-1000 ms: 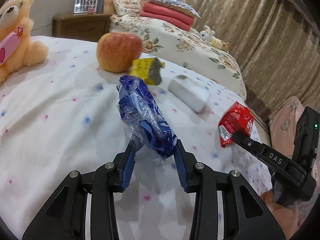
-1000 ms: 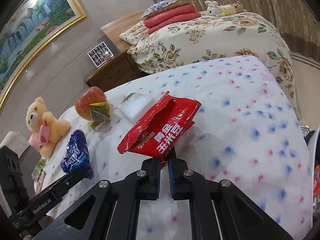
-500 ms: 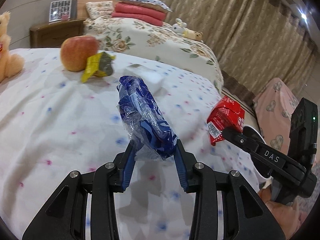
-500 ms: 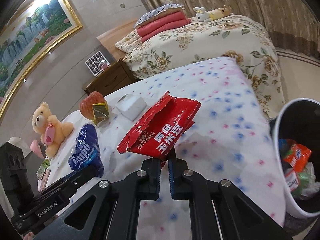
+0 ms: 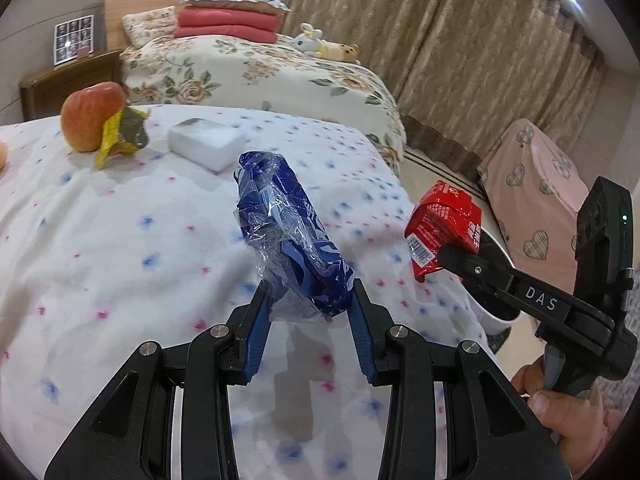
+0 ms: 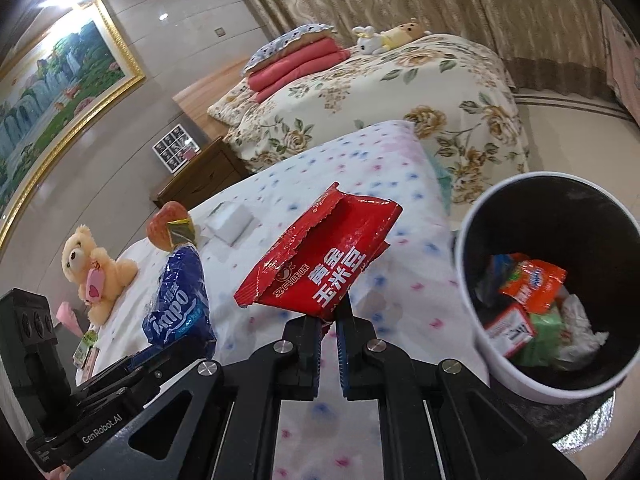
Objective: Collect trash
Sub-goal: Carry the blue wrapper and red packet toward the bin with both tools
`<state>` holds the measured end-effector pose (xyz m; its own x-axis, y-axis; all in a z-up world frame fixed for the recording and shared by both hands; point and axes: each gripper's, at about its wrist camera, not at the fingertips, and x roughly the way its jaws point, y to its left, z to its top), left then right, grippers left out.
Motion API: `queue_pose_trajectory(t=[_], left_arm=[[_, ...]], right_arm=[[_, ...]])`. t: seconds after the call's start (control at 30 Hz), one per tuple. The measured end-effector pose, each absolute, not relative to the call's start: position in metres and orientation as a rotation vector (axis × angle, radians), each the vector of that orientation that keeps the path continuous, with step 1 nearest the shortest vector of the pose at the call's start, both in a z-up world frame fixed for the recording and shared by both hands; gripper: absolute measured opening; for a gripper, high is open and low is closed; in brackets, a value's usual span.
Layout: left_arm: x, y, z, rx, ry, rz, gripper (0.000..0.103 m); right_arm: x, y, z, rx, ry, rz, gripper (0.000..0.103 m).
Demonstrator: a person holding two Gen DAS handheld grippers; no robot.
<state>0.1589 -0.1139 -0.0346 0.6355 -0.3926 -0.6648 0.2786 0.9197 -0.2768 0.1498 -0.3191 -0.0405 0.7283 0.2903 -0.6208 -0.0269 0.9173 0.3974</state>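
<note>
Bedroom, dotted bed [image 5: 120,240] below. Left gripper [image 5: 312,312] jaws clamp blue wrapper [image 5: 288,232]; right gripper [image 6: 330,320] jaws pinch red snack bag [image 6: 320,256]. Trash bin [image 6: 472,320] right of right jaws.

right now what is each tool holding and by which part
The left tool grips the blue plastic wrapper by its lower end. The right tool pinches the red snack packet at its bottom edge.
</note>
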Motion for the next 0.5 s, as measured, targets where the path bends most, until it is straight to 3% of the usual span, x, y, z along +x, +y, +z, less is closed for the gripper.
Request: queue_pose_trajectory(t=[0.5], left_arm=[[0.148,-0.158,-0.031,-0.096,0.802,-0.473,0.036]], right_arm=[[0.12,-0.363,-0.04,0.434,0.708,0.1,0.006]])
